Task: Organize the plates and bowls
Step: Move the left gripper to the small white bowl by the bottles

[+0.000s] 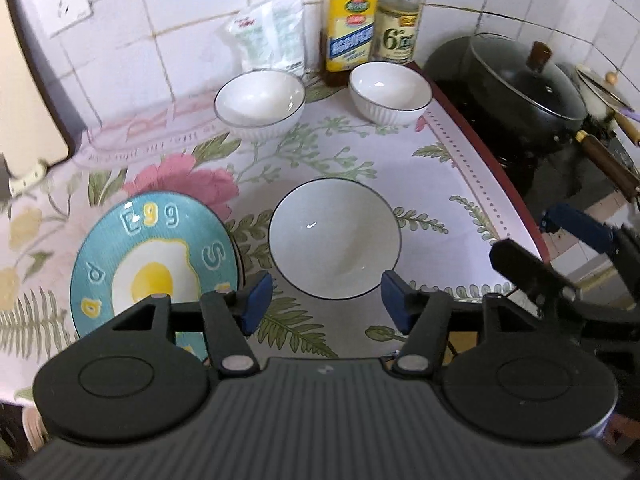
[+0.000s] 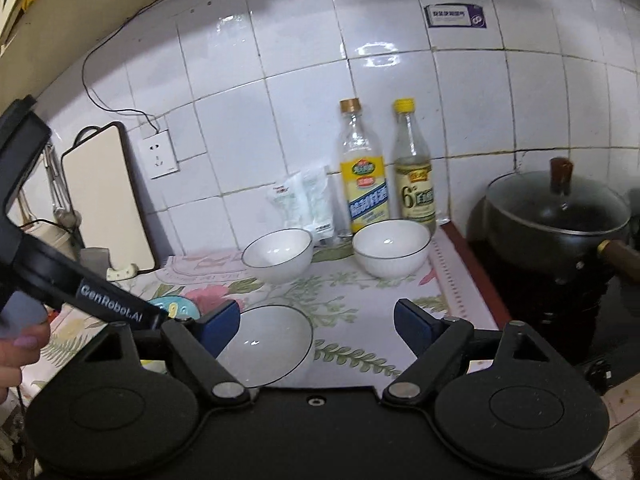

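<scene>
My bench (image 1: 472,148): floral cloth cover, dark red edge on stove side. Near bowl (image 1: 334,240) upright at centre front. Egg plate (image 1: 156,264) just beside it on left, apart; I see teal rim, fried-egg print. Two more white bowls at back, left bowl (image 1: 260,100) and right bowl (image 1: 390,90), well apart from each other. Behind them against tiles: plastic bag (image 1: 268,36), yellow-label bottle (image 1: 348,28), pale-label bottle (image 1: 398,28). Cutting board (image 1: 28,80) leans at far left end.
</scene>
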`<action>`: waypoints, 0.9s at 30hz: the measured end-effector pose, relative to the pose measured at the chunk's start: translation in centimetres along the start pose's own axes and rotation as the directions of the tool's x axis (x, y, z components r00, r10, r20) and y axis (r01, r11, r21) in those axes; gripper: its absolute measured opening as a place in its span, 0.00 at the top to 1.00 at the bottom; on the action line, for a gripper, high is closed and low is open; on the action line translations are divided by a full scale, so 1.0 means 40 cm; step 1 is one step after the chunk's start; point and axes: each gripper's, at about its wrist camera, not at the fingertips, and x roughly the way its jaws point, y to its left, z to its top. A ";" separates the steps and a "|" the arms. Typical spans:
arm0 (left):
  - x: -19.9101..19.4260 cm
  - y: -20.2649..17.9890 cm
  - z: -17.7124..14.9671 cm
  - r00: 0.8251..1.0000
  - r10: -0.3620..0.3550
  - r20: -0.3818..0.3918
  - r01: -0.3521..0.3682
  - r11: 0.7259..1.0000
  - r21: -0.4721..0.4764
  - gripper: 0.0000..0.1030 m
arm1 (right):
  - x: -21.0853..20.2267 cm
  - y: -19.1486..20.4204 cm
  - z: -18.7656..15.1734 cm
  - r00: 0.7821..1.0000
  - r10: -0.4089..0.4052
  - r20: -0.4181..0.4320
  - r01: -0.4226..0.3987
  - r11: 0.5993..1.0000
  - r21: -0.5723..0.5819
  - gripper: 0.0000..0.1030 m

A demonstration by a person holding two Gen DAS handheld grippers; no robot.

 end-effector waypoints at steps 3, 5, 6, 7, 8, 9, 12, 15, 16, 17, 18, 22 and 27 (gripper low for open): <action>-0.008 -0.013 0.008 1.000 -0.001 0.005 0.001 1.000 0.028 0.39 | -0.024 0.002 0.016 0.997 -0.065 0.038 0.064 0.998 0.008 0.29; -0.007 -0.018 0.016 1.000 0.006 0.010 -0.006 0.999 0.046 0.37 | -0.029 -0.003 0.023 0.996 -0.083 0.043 0.082 0.996 0.031 0.32; -0.004 -0.019 0.022 1.000 0.005 0.011 -0.005 0.999 0.053 0.37 | -0.030 -0.006 0.027 0.994 -0.096 0.047 0.094 0.995 0.043 0.32; -0.002 -0.021 0.030 1.000 0.001 0.015 -0.002 0.998 0.058 0.36 | -0.031 -0.009 0.031 0.993 -0.105 0.047 0.102 0.993 0.055 0.32; 0.000 -0.021 0.040 1.000 -0.004 0.019 0.002 0.998 0.061 0.35 | -0.028 -0.013 0.036 0.993 -0.111 0.041 0.108 0.992 0.066 0.32; -0.001 -0.025 0.048 1.000 -0.001 0.021 0.000 0.998 0.068 0.35 | -0.022 -0.019 0.043 0.992 -0.121 0.029 0.118 0.990 0.078 0.32; -0.031 -0.037 0.077 0.995 -0.018 0.095 0.008 0.994 0.105 0.35 | -0.008 -0.042 0.061 0.987 -0.161 0.021 0.157 0.981 0.117 0.32; -0.053 -0.037 0.111 0.989 -0.076 0.129 0.060 0.991 0.120 0.35 | 0.012 -0.078 0.079 0.983 -0.180 0.034 0.173 0.971 0.166 0.32; -0.054 -0.036 0.123 0.987 -0.086 0.136 0.070 0.990 0.118 0.36 | 0.020 -0.088 0.084 0.984 -0.176 0.033 0.167 0.969 0.179 0.32; -0.051 -0.035 0.136 0.986 -0.093 0.141 0.077 0.990 0.121 0.37 | 0.030 -0.101 0.091 0.985 -0.169 0.030 0.160 0.967 0.196 0.32; -0.044 -0.034 0.148 0.985 -0.097 0.146 0.079 0.989 0.125 0.37 | 0.043 -0.113 0.098 0.986 -0.164 0.028 0.155 0.965 0.210 0.32; 0.018 -0.025 0.200 0.987 -0.078 0.141 0.060 0.990 0.125 0.37 | 0.098 -0.135 0.128 0.992 -0.121 0.019 0.114 0.967 0.229 0.32; 0.099 0.014 0.262 0.982 -0.109 0.156 0.093 0.990 0.109 0.37 | 0.220 -0.174 0.173 0.991 -0.103 -0.088 0.127 0.930 0.345 0.30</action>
